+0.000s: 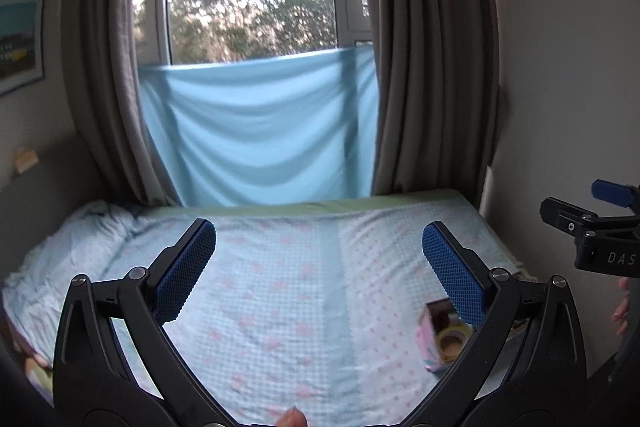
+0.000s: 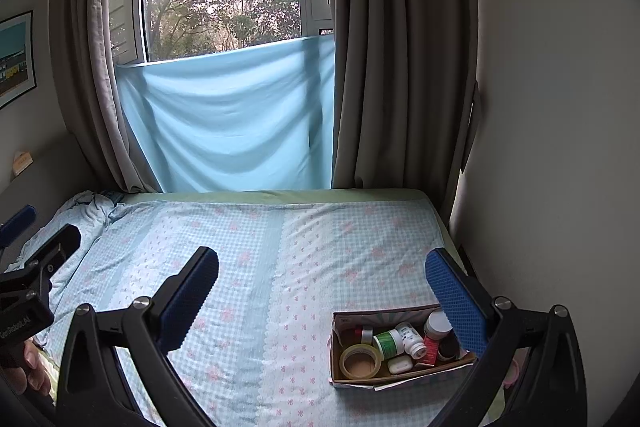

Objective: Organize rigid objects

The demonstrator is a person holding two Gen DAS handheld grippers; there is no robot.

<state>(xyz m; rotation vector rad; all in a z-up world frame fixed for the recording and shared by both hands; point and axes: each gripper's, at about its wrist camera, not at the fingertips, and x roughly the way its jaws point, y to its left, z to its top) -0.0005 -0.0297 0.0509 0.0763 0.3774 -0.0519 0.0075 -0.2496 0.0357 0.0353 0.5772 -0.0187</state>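
left gripper (image 1: 318, 265): wide open, nothing in it, up over the bed (image 1: 280, 267) | right gripper (image 2: 322, 287): same deal, spread wide, empty | box (image 2: 400, 379): on the bed's right side, holding tape roll (image 2: 359, 361), bottles (image 2: 394, 341), small white case (image 2: 400, 364)

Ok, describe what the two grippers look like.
Both match. The left gripper and right gripper have curved black frames with silver pivot bolts, and flat fingers faced with blue dimpled pads. White lettering marks each black body: partly "DAS" on the right one, cut off on the left one. No cables or sleeves show.
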